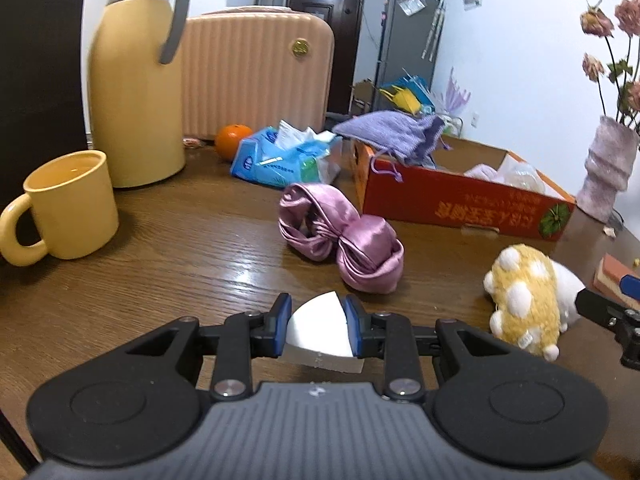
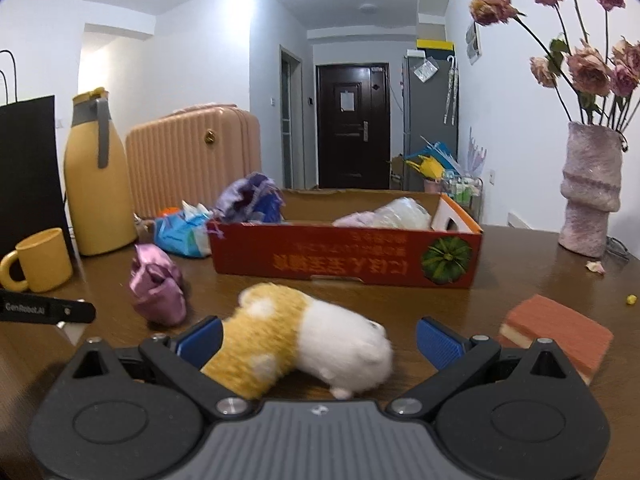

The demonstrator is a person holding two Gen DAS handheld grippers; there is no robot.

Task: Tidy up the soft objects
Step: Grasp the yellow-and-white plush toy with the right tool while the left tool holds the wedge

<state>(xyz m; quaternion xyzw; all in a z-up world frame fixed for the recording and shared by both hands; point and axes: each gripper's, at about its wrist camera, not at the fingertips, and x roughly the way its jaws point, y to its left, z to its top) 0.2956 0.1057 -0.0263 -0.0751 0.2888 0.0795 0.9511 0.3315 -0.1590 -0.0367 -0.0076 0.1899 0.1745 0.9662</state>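
White walls (image 2: 200,60) and ceiling all round, a bright glow at upper left. Dark door (image 2: 353,126) sits dead centre down the hallway, grey fridge (image 2: 430,120) just right of it. Brown wooden table (image 2: 520,264) fills the bottom half.

White sponge (image 1: 320,330) pinched, plush hamster (image 2: 296,344) on table

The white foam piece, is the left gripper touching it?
Touching. The left wrist view shows the left gripper with both blue pads pressed against the sides of the white foam piece.
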